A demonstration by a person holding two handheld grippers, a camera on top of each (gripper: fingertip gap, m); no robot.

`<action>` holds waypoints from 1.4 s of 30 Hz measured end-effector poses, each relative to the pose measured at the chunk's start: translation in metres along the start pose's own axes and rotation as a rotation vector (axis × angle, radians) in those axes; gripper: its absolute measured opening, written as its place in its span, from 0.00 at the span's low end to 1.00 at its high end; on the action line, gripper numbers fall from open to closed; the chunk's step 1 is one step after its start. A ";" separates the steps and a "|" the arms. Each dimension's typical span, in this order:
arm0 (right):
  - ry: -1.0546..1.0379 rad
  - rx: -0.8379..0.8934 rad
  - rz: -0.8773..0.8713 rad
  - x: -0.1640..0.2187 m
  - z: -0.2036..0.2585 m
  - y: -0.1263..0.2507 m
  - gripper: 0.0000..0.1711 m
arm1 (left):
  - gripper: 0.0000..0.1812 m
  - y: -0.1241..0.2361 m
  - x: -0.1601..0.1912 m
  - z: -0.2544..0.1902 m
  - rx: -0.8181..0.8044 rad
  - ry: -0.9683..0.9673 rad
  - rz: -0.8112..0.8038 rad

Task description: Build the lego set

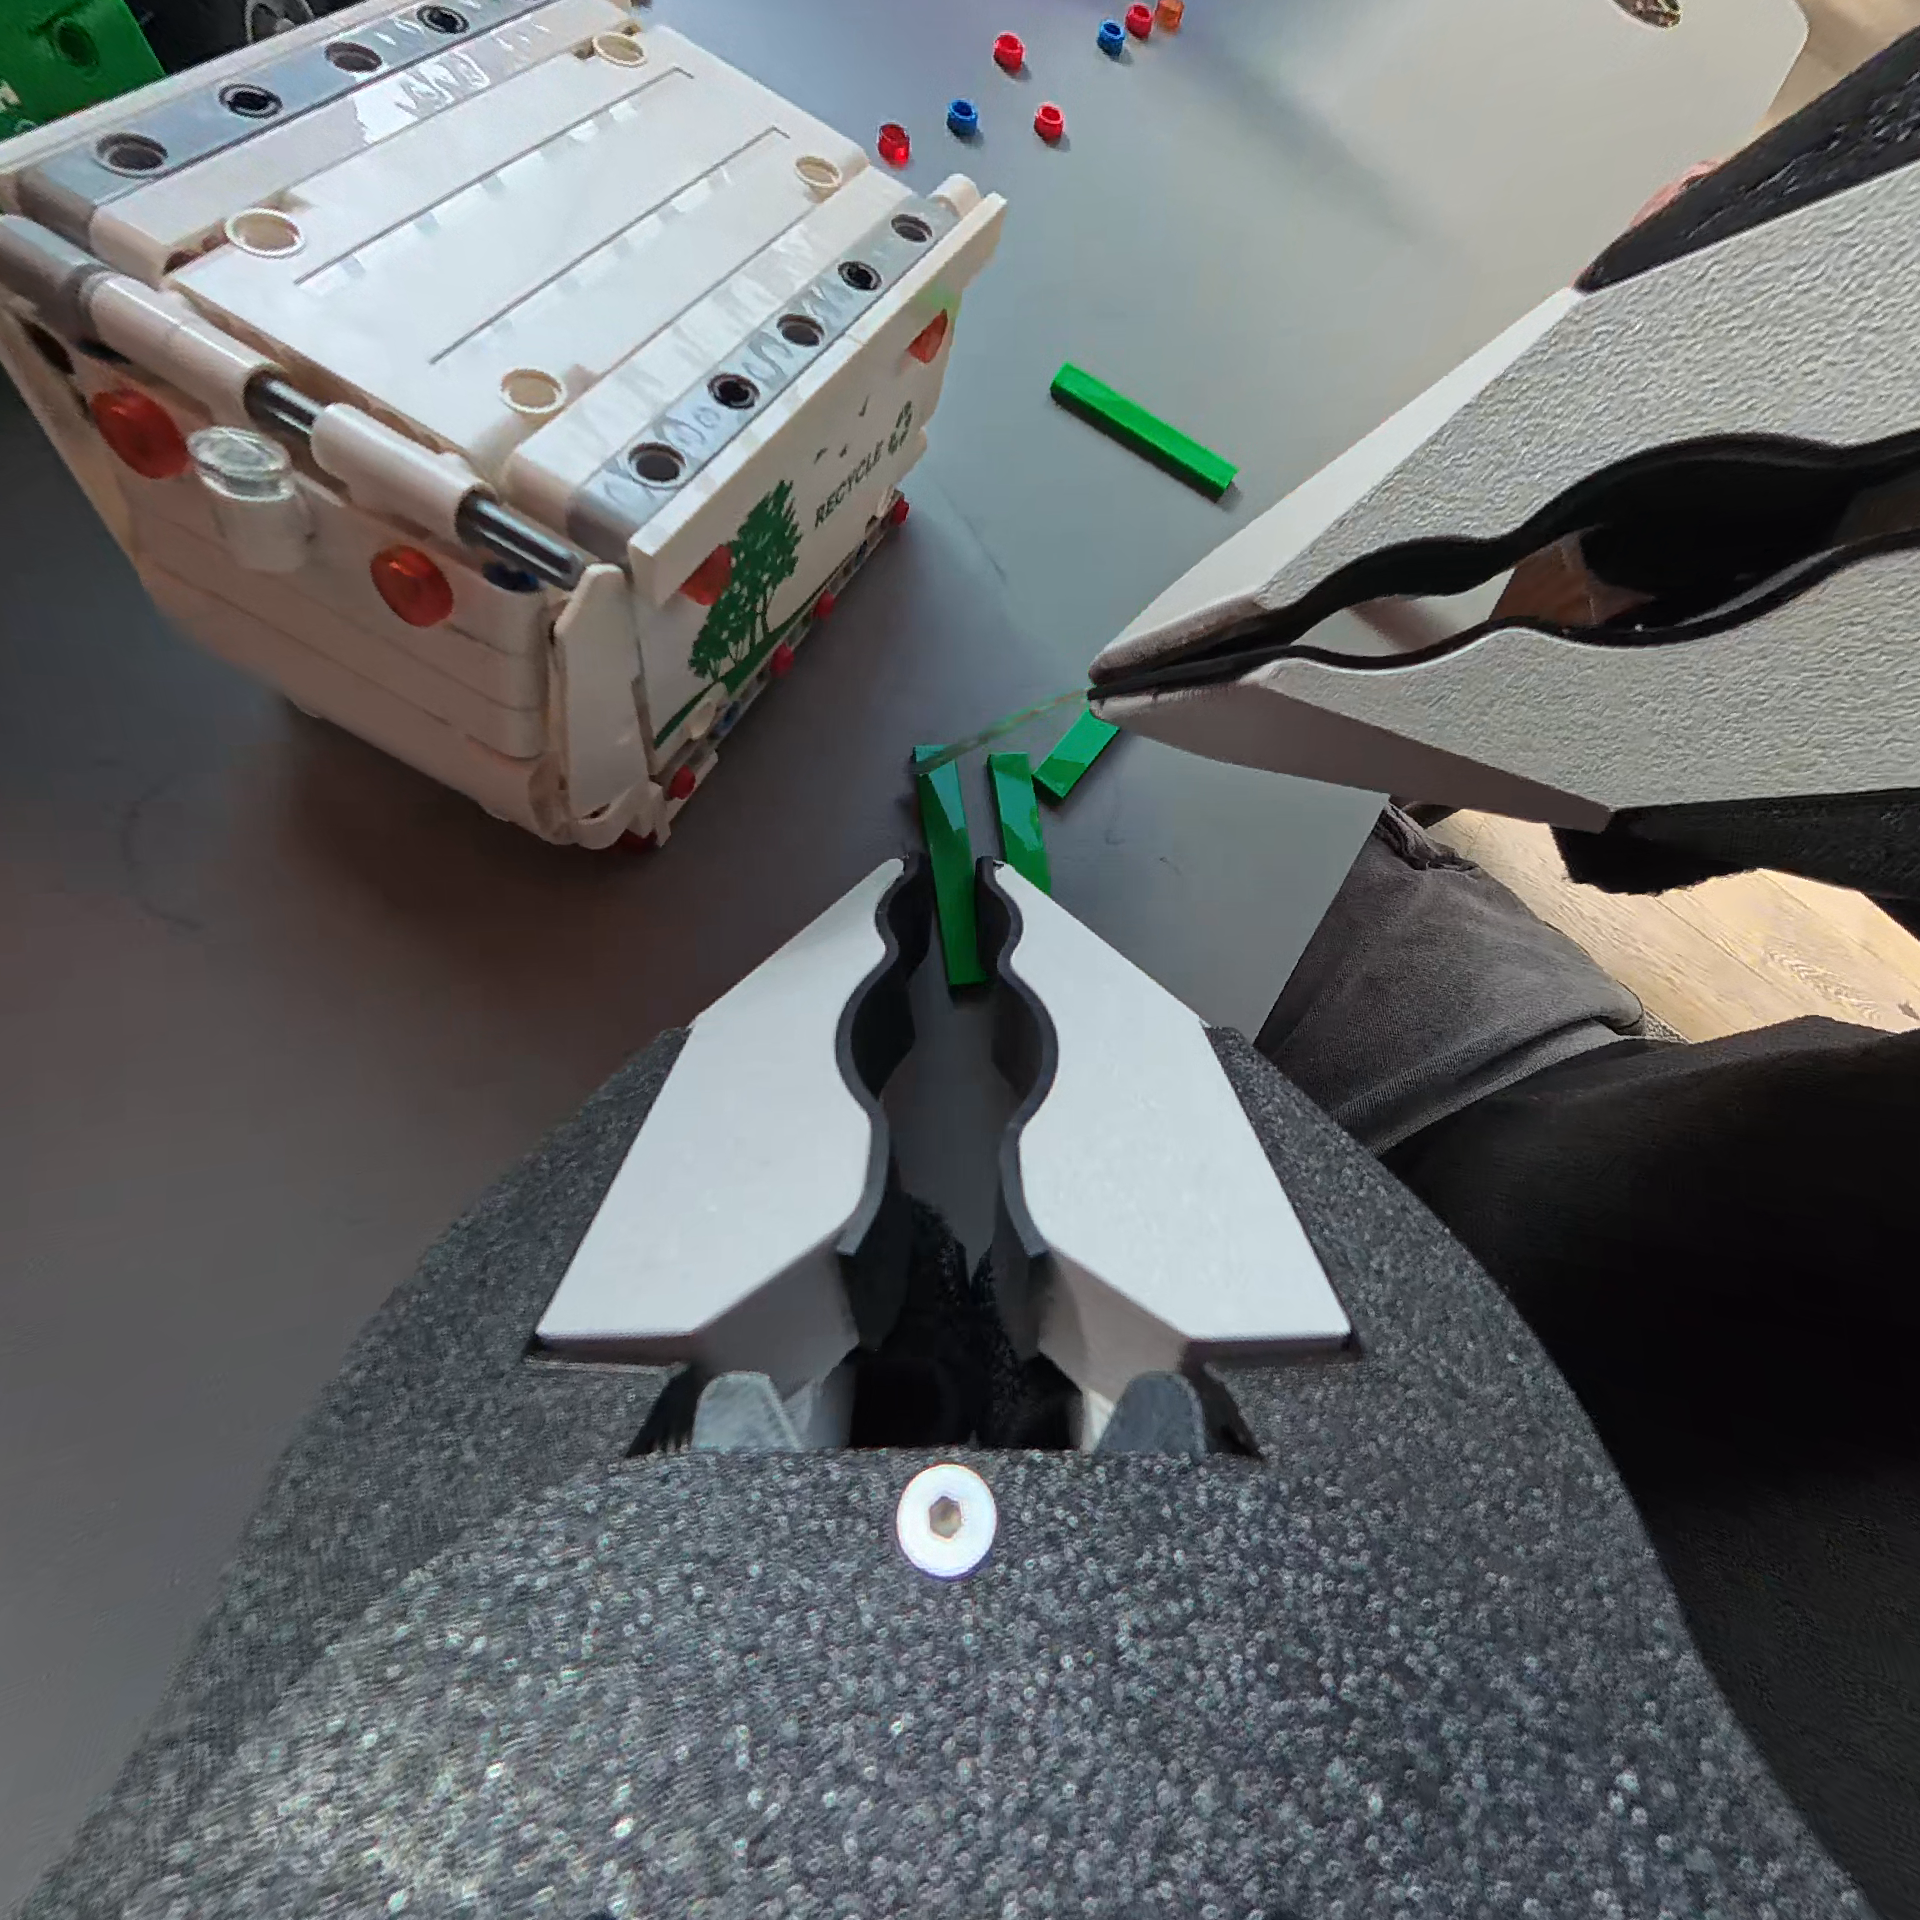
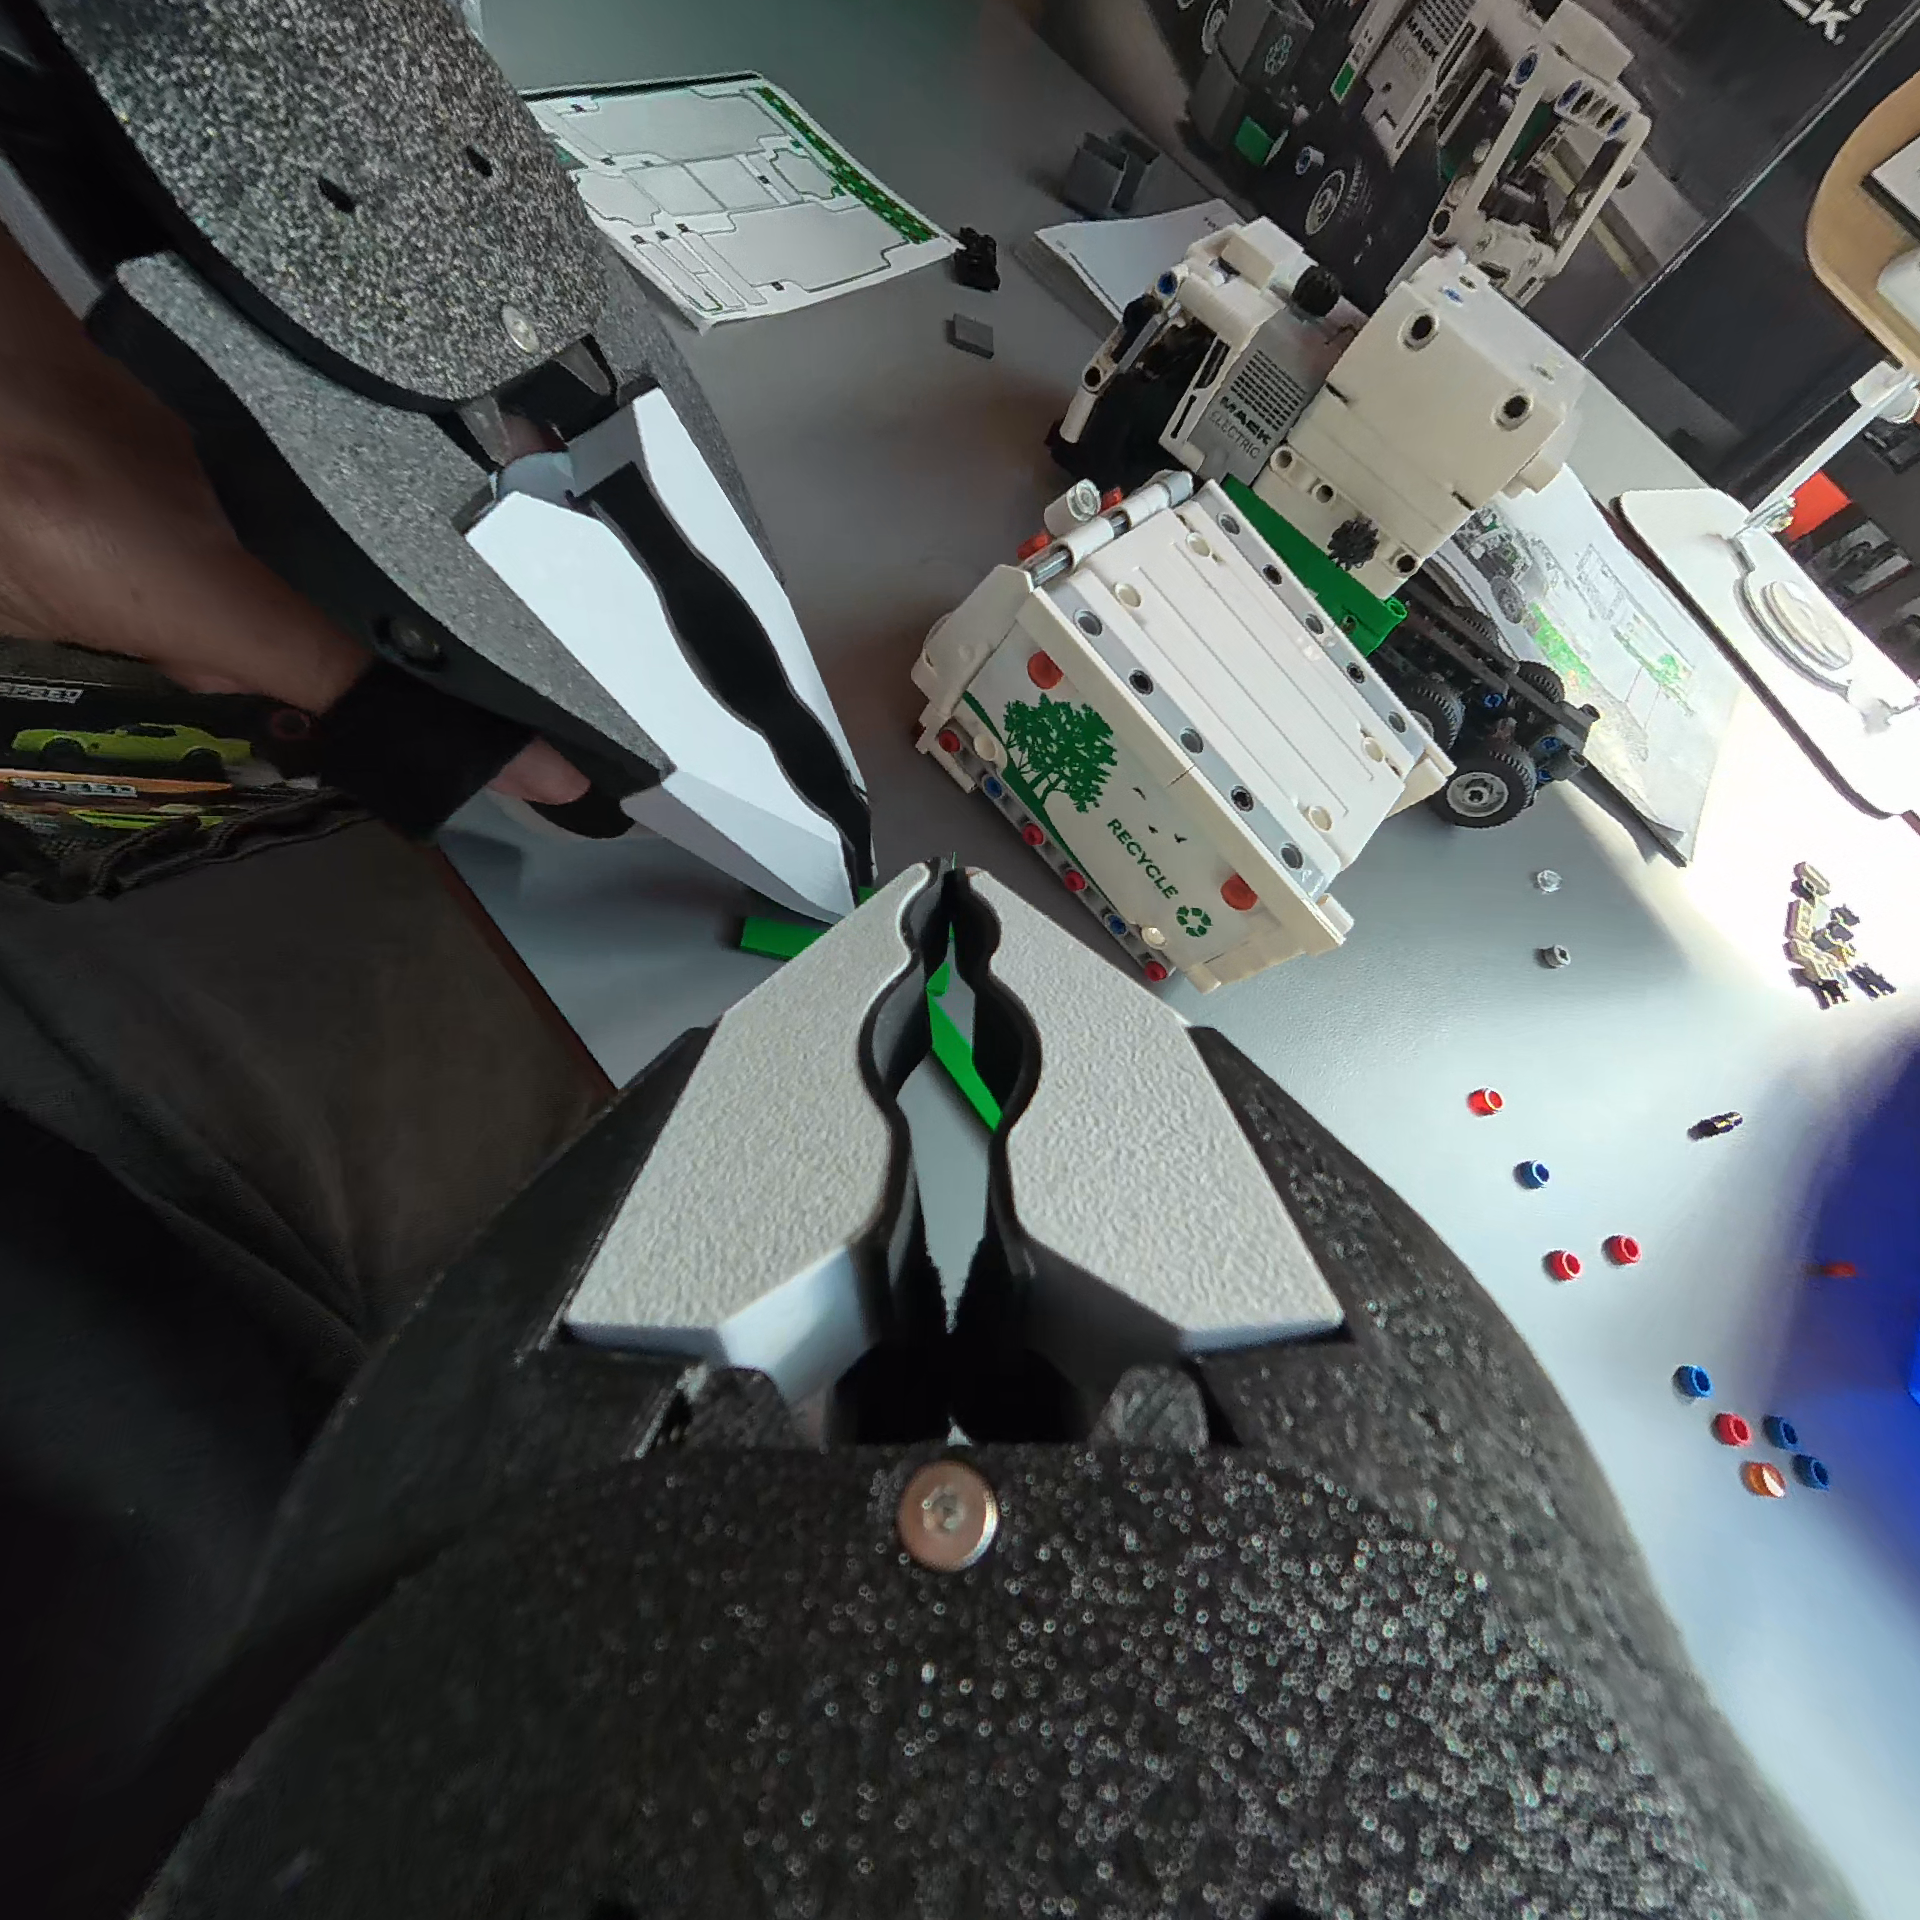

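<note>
- Left wrist view: the left tongs (image 1: 951, 873) hang over the dark table (image 1: 312, 987) with jaws parted and released; a flat green strip (image 1: 954, 894) lies between the tips, and a second green strip (image 1: 1018, 821) lies just beside the right tip.
- Right tongs (image 1: 1099, 694) are clenched on a thin, clear sticker strip (image 1: 1008, 732) with a green edge, which juts from the tips over the strips.
- Another green strip (image 1: 1075, 756) lies under those tips, and a longer green bar (image 1: 1143, 431) lies well beyond them.
- White truck body (image 1: 499, 416) with a tree picture stands ahead-left of the left tongs.
- Small red and blue round studs (image 1: 961, 116) lie scattered far ahead.
- Right wrist view: sticker sheet (image 2: 727, 197) and truck cab (image 2: 1351, 384) lie beyond both tongs.
</note>
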State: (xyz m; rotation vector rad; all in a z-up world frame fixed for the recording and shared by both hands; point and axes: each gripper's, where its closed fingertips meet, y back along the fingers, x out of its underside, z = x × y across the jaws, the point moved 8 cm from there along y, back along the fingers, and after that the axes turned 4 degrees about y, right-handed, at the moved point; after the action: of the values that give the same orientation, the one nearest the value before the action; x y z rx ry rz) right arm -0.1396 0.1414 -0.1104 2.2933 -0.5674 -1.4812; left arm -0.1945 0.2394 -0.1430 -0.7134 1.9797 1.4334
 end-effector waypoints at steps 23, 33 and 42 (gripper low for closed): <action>-0.237 0.029 -0.071 -0.011 0.001 0.010 0.00 | 0.03 0.014 0.008 0.011 -0.055 0.068 -0.011; -0.467 -0.117 -0.205 -0.013 -0.015 0.023 0.00 | 0.13 0.053 0.001 0.000 0.041 0.156 -0.203; 0.035 0.076 -0.045 -0.006 0.026 0.010 0.00 | 0.15 0.054 0.036 0.014 0.036 0.139 0.015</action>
State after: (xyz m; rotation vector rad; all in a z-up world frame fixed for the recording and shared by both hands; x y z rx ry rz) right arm -0.1673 0.1340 -0.1114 2.4003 -0.5747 -1.4604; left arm -0.2552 0.2648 -0.1376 -0.8025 2.1147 1.3862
